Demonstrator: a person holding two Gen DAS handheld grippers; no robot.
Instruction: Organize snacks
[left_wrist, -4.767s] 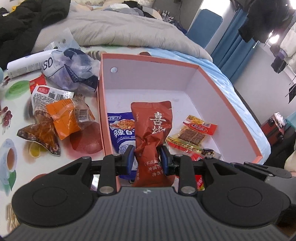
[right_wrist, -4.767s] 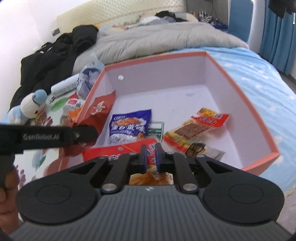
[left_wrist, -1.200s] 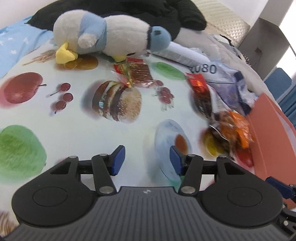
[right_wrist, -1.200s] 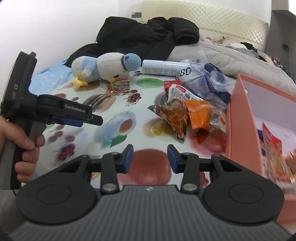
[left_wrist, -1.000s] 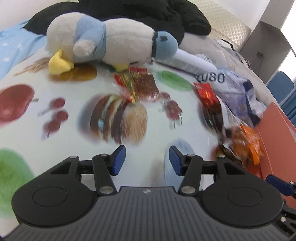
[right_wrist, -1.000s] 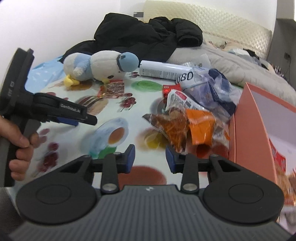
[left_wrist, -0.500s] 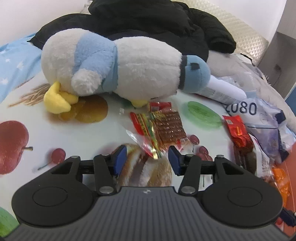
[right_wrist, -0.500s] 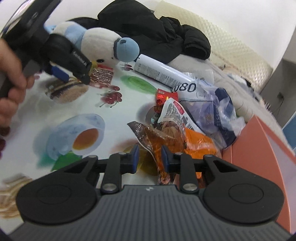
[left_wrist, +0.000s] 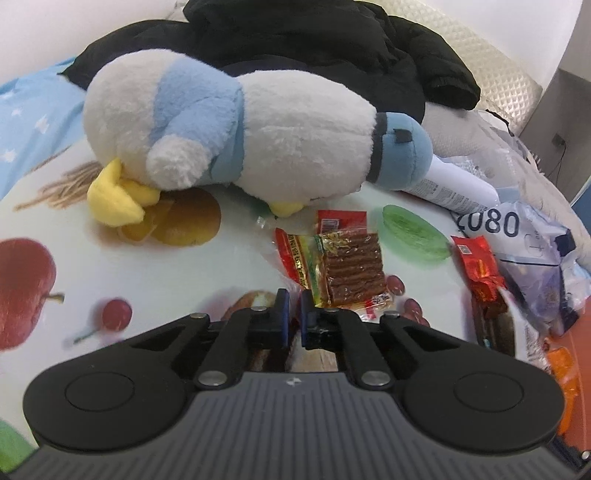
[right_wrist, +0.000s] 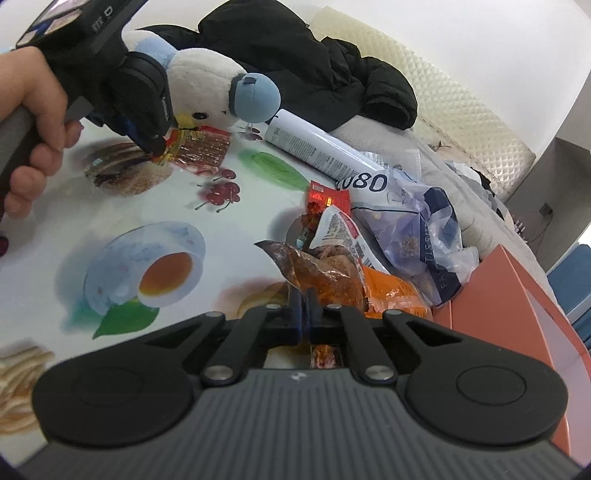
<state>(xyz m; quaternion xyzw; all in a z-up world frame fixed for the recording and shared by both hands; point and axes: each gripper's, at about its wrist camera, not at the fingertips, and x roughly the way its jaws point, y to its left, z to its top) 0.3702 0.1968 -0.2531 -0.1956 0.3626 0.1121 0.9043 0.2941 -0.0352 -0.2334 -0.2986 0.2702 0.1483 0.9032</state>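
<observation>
Fingers of the left gripper (left_wrist: 291, 314) are drawn together to a narrow slit. A second ago they stood wide over bare cloth; now they have closed at the near corner of the strip packet (left_wrist: 347, 269). The right wrist view shows their tips on that corner, so it looks pinched. The right gripper (right_wrist: 303, 314) has shut too, its fingers meeting on the crinkled film of the brown packet (right_wrist: 317, 269), where before they only straddled it. By my reading both grasps are made and the next step is to lift, so two more snacks are ready to go into the orange box (right_wrist: 498, 306) at the right.

The strip packet lies flat on the printed cloth (left_wrist: 229, 266), just in front of the plush toy (left_wrist: 240, 136). It is clear film with red and yellow bands over ridged brown strips. The brown packet is glossy and wrinkled, and it heads a pile of snacks beside the box wall.
</observation>
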